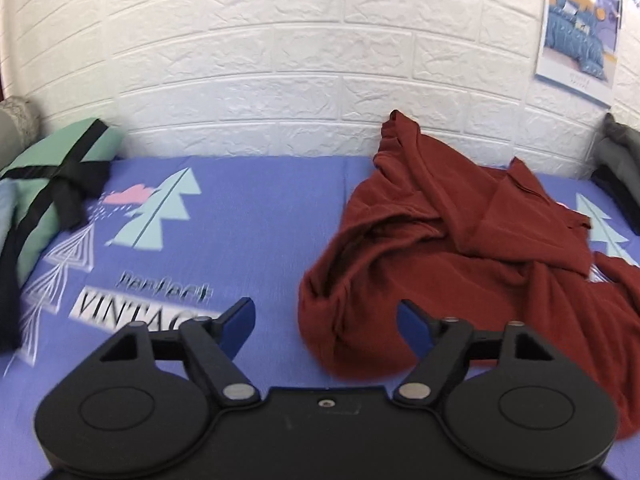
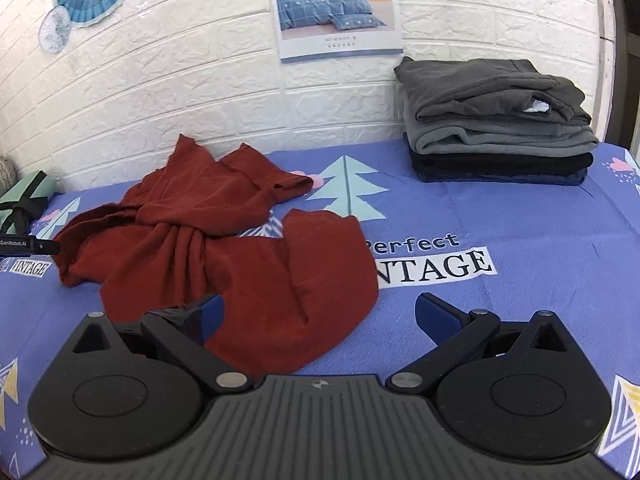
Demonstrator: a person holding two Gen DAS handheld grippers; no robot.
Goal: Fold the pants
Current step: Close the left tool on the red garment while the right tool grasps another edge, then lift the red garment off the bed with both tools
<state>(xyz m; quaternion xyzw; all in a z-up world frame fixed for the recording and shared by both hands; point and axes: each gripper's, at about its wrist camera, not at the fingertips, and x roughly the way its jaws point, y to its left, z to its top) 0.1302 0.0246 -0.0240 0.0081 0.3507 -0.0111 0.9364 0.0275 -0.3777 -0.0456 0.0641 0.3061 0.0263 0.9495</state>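
Dark red pants (image 1: 460, 248) lie crumpled and twisted on the blue printed bed sheet (image 1: 248, 208), with one end propped against the wall. In the right wrist view the red pants (image 2: 224, 248) spread from the left middle toward the near centre. My left gripper (image 1: 326, 320) is open and empty, just in front of the pants' near left edge. My right gripper (image 2: 320, 312) is open and empty, over the pants' near edge, with its left finger (image 2: 208, 312) above the fabric. The left gripper's tip (image 2: 28, 245) shows at the far left of the right wrist view.
A stack of folded grey, black and blue clothes (image 2: 496, 120) sits at the back right against the white brick wall (image 2: 200, 80). A green folded item with a black strap (image 1: 52, 184) lies at the back left. A poster (image 2: 336, 8) hangs on the wall.
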